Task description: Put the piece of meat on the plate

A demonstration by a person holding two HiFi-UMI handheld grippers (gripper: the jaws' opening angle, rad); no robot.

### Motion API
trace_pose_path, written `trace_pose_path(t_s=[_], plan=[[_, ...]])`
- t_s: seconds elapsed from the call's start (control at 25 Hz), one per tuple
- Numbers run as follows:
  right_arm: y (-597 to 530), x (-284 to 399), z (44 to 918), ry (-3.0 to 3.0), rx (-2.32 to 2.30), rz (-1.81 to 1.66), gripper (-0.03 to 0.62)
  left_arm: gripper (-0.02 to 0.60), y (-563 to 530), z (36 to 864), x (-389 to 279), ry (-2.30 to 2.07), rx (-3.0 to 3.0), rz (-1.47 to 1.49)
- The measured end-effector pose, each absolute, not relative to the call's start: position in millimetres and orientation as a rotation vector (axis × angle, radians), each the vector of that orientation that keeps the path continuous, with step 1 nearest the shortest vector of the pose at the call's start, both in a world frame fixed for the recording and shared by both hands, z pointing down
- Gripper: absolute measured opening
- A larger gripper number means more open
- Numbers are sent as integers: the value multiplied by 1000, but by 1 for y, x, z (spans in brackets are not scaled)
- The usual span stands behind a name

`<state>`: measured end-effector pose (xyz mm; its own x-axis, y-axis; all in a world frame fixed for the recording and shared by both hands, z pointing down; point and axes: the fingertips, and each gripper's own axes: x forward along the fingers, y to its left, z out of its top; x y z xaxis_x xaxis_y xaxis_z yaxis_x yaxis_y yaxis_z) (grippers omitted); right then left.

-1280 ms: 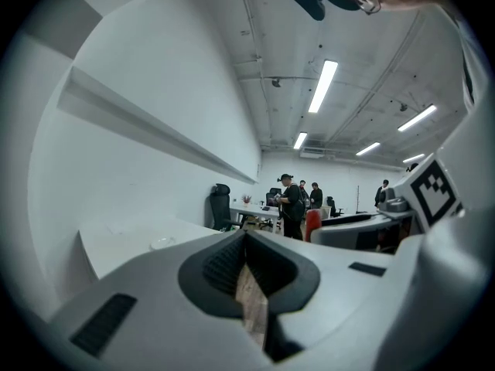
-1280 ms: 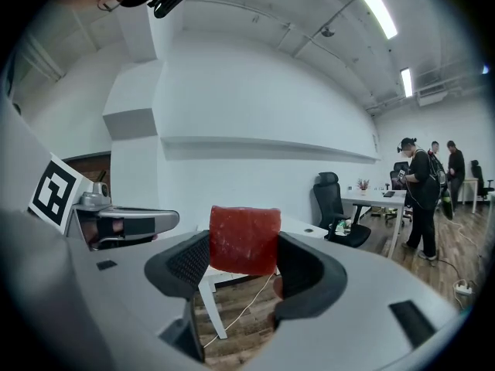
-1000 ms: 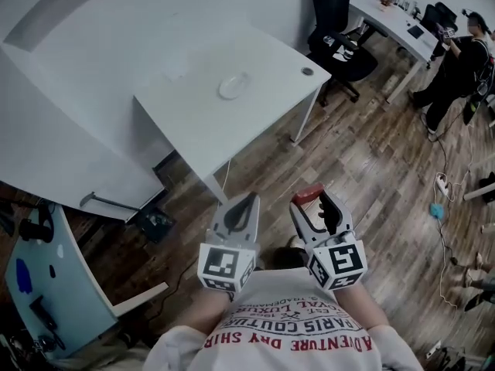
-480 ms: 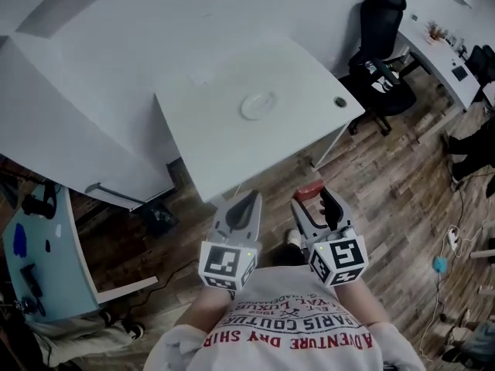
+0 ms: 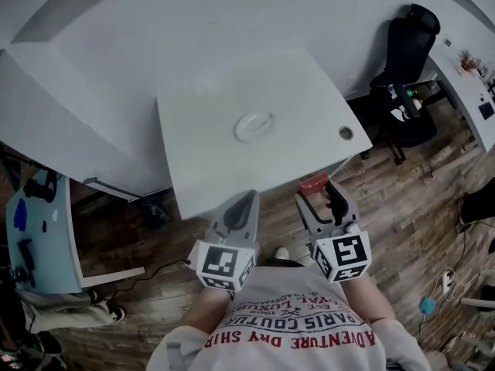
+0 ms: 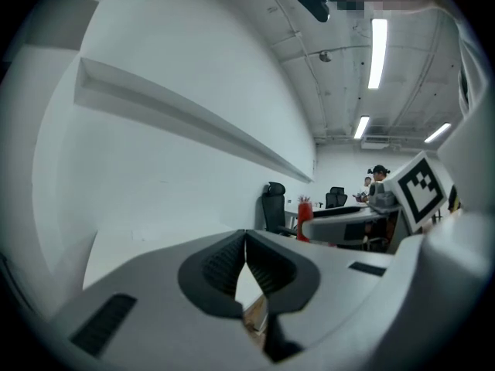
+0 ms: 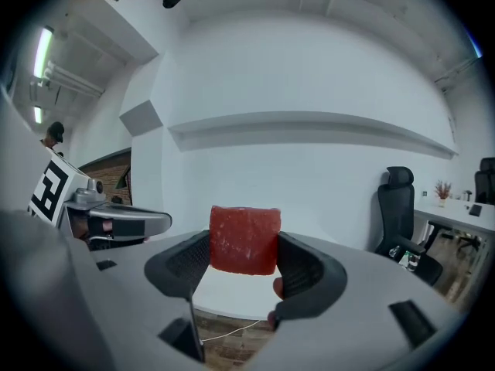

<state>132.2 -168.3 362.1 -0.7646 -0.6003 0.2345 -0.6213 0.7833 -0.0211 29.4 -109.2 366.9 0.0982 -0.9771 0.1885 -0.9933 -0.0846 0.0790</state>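
- Red and block-shaped, the piece of meat (image 7: 244,239) is clamped between the two dark ribbed pads (image 7: 186,263) of the right gripper (image 7: 244,263). Its upper part stands clear above the jaws.
- The left gripper (image 6: 246,260) is seen with its jaws pressed together at the tips, and only a narrow slit is left lower down between their ribbed faces.
- In the head view both grippers are held side by side, close in front of the person's shirt (image 5: 298,331). They are over the wooden floor (image 5: 402,207), with the right one slightly further forward.
- The meat is carried in the air just short of the near edge of the white table (image 5: 201,153), not touching it.
- A white plate (image 5: 254,126) lies near the middle of the table. It is well apart from the meat and from both grippers, ahead of them and somewhat to the left of the right gripper.
- A round cable grommet (image 5: 346,133) is set near the table's right corner, and a black office chair (image 5: 406,60) stands beyond it.
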Motion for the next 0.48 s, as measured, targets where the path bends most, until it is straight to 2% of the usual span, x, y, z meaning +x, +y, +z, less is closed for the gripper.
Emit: trace_pose_path(t_s=[0.48], plan=[[-252,101,384,-2763,846,225,276,6,-183,392,-1,-2010,2052,166]])
